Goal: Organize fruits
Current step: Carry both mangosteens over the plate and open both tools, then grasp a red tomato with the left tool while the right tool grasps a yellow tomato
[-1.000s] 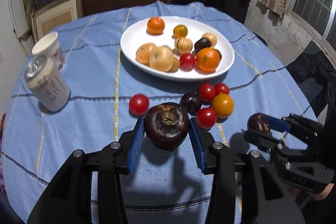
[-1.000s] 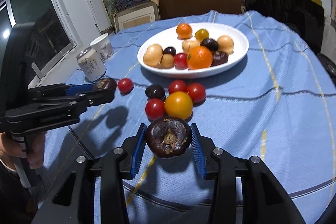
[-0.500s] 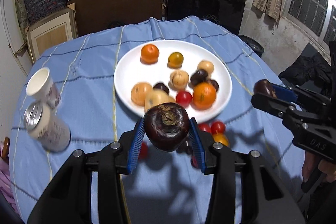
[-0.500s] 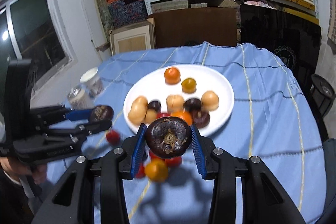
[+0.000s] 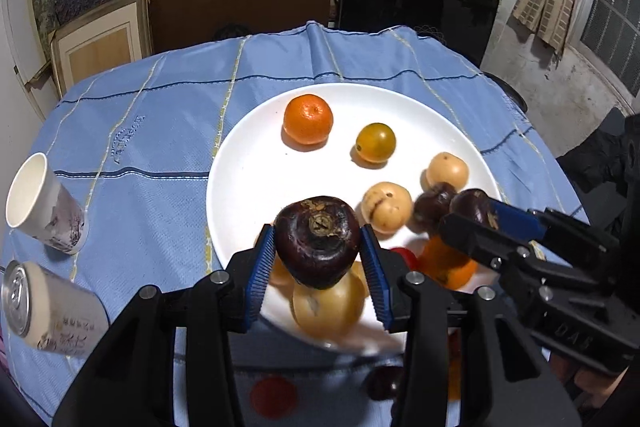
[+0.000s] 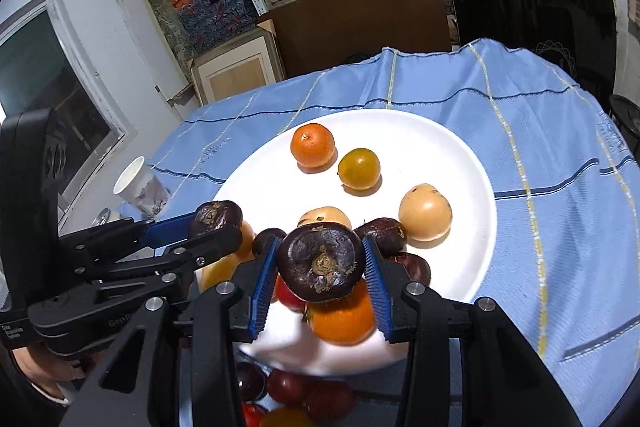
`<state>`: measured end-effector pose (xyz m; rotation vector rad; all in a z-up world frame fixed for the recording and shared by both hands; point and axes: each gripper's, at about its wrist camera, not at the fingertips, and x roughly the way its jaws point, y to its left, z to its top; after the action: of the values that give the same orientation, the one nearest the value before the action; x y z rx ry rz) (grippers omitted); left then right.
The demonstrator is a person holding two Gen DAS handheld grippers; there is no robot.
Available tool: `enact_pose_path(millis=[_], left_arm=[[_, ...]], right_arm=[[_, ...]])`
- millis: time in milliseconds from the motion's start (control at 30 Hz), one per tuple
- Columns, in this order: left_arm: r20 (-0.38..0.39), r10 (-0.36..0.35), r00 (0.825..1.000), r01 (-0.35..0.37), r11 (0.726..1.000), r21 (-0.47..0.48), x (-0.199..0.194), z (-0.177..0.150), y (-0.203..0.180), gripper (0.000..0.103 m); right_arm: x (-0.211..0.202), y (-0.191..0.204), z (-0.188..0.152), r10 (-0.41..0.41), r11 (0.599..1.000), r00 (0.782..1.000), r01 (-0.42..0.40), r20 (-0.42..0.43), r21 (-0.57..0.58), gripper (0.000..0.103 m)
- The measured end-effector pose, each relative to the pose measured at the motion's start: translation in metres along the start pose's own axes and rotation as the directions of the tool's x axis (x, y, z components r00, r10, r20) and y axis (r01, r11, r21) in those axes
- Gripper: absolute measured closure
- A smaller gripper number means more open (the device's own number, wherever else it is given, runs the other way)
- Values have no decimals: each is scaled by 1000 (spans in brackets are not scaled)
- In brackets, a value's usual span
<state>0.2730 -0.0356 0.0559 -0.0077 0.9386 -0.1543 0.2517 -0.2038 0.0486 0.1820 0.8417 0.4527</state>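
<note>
Gleaming dark wrinkled fruit (image 5: 317, 240)

A plate (image 5: 240, 163) is sitting on the bench (image 5: 160, 131), fruits lying in it; a cup (image 5: 44, 205) and can (image 5: 52, 311) are standing to its left.

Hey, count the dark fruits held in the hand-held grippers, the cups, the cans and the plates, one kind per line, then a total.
Held dark fruits: 2
Cups: 1
Cans: 1
Plates: 1
Total: 5
</note>
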Motion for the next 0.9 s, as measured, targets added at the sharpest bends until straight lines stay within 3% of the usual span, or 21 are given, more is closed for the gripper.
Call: enact_pose_path(millis=[100,167,233,300,667,900], left_arm=[[-8,7,1000,-7,1000,-2,9,4,1,60],[-6,10,1000,-10,1000,-6,9,5,0,52],[14,7,1000,-6,1000,-13,3,4,1,39],[36,23,999,-23,1000,-12,-6,0,2,34],[61,65,996,-65,998,2,-52,-52,12,28],[23,89,996,-89,996,-8,-55,-96,19,23]], right_arm=[[2,1,1,-11,1000,1000,11,17,3,58],[0,2,1,-8,1000,1000,8,27,7,50],[-5,2,0,-14,1000,999,14,42,3,49],[-11,2,-3,-8,1000,999,8,35,1,49],[-61,-5,-53,-17,1000,1000,16,25,10,42],[-75,-2,-91,-23,1000,1000,22,11,17,35]])
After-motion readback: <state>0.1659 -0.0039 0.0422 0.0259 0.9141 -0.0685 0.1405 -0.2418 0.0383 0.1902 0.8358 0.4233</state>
